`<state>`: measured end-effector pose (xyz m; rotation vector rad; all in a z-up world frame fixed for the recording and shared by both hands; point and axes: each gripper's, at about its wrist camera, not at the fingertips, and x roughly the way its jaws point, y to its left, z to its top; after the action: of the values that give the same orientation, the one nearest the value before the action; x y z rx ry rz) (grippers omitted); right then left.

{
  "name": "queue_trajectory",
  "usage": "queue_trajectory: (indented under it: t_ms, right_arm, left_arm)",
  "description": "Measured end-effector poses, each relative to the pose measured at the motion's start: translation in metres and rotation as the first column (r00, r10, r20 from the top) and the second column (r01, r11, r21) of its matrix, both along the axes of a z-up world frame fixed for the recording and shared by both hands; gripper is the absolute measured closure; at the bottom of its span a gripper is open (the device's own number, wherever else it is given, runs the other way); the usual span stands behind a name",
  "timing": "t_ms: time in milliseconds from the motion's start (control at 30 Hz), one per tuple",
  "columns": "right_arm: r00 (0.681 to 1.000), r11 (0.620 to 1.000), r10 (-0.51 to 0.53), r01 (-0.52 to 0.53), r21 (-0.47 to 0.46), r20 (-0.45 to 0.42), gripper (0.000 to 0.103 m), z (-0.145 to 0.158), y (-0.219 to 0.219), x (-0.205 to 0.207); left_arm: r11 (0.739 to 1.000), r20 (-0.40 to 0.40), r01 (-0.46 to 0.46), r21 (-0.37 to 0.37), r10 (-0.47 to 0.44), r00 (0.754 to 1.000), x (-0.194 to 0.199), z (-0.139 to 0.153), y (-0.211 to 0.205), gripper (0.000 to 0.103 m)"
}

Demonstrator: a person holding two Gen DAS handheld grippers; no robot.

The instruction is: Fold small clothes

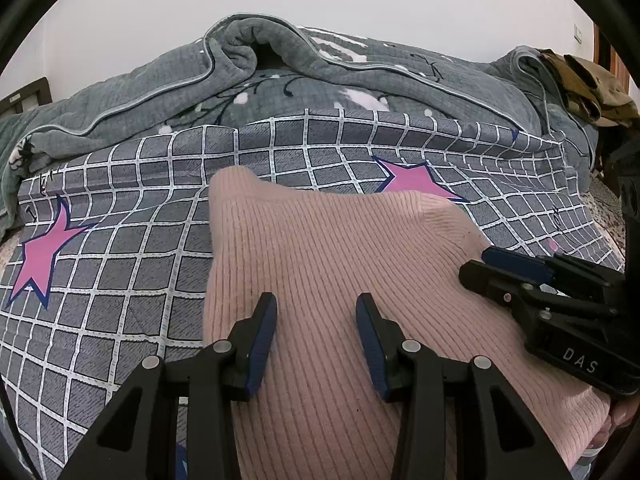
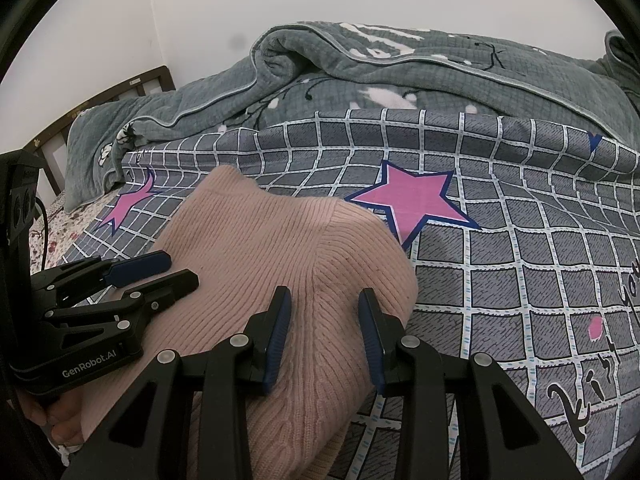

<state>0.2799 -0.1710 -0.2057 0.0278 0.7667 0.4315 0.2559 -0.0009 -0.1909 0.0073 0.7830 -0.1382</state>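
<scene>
Two grippers hang over a pink ribbed knit sweater (image 1: pixel 340 264) that lies on the bed, on a grey checked sheet with pink stars (image 1: pixel 120 248); a rumpled grey blanket (image 1: pixel 280 72) is heaped behind it. The left gripper (image 1: pixel 316 316) has its fingers (image 1: pixel 266 332) narrowly apart, poised over the knit with nothing pinched between them. The right gripper (image 2: pixel 325 312) stands the same way near the sweater's right edge, fingers (image 2: pixel 370 336) narrowly parted and empty, apparently just above or resting on the fabric. The garment looks already doubled into a compact shape, so this reads as a pause between folds. Next, I judge, each gripper must drop to an edge of the sweater, close on the cloth, and carry it over evenly so the layers stay aligned.
</scene>
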Motion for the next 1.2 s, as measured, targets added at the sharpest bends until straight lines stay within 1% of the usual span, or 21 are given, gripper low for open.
queue_trajectory:
  t_ms: [233, 333, 500, 600, 667, 767, 867, 933, 1000, 1067, 1133, 1200]
  right_arm:
    - [1.000, 0.999, 0.013, -0.013, 0.041, -0.004, 0.068, 0.002, -0.005, -0.001]
    - [1.000, 0.999, 0.014, -0.014, 0.044, -0.006, 0.068, 0.003, -0.005, -0.002]
    - [1.000, 0.999, 0.015, -0.015, 0.044, -0.003, 0.068, 0.005, -0.006, -0.004]
    - [1.000, 0.999, 0.022, -0.022, 0.032, 0.006, 0.068, 0.010, -0.007, -0.009]
    - [1.000, 0.999, 0.026, -0.026, 0.020, 0.009, 0.068, 0.017, -0.009, -0.018]
    - [0.998, 0.999, 0.054, -0.054, 0.005, 0.028, 0.068, 0.026, -0.012, -0.038]
    - [0.996, 0.996, 0.088, -0.088, -0.013, 0.032, 0.068, 0.030, -0.011, -0.062]
    - [0.996, 0.996, 0.084, -0.083, -0.040, 0.023, 0.068, 0.027, -0.011, -0.076]
    - [0.998, 0.997, 0.059, -0.059, -0.052, -0.001, 0.068, 0.022, -0.012, -0.084]
    - [0.999, 0.999, 0.020, -0.021, -0.033, -0.031, 0.068, 0.020, -0.017, -0.089]
    - [0.999, 1.000, -0.016, 0.014, -0.023, -0.051, 0.068, 0.023, -0.021, -0.095]
    - [0.998, 0.998, -0.051, 0.049, -0.041, -0.040, 0.068, 0.029, -0.022, -0.101]
  left_arm:
    - [0.999, 0.011, 0.029, -0.040, -0.029, 1.000, -0.002, 0.003, 0.004, 0.060]
    - [0.999, 0.012, 0.034, -0.038, -0.034, 0.999, -0.004, 0.004, 0.004, 0.058]
    - [0.997, 0.018, 0.069, -0.034, -0.068, 0.998, -0.014, 0.010, 0.004, 0.050]
    - [0.996, 0.016, 0.086, -0.036, -0.086, 0.996, -0.023, 0.014, 0.003, 0.045]
    - [0.995, 0.013, 0.102, -0.020, -0.102, 0.995, -0.032, 0.017, 0.002, 0.044]
    - [0.991, 0.010, 0.128, -0.030, -0.128, 0.992, -0.051, 0.019, 0.003, 0.042]
    - [0.992, 0.001, 0.120, -0.048, -0.121, 0.993, -0.067, 0.019, 0.009, 0.041]
    - [0.993, -0.018, 0.101, -0.068, -0.103, 0.995, -0.076, 0.018, 0.014, 0.041]
    - [0.993, -0.046, 0.068, -0.092, -0.072, 0.996, -0.082, 0.017, 0.020, 0.040]
    - [0.990, -0.072, 0.050, -0.135, -0.060, 0.996, -0.088, 0.017, 0.027, 0.040]
    - [0.990, -0.089, 0.029, -0.138, -0.042, 0.995, -0.093, 0.016, 0.031, 0.041]
    - [0.991, -0.096, 0.013, -0.136, -0.026, 0.995, -0.099, 0.018, 0.034, 0.041]
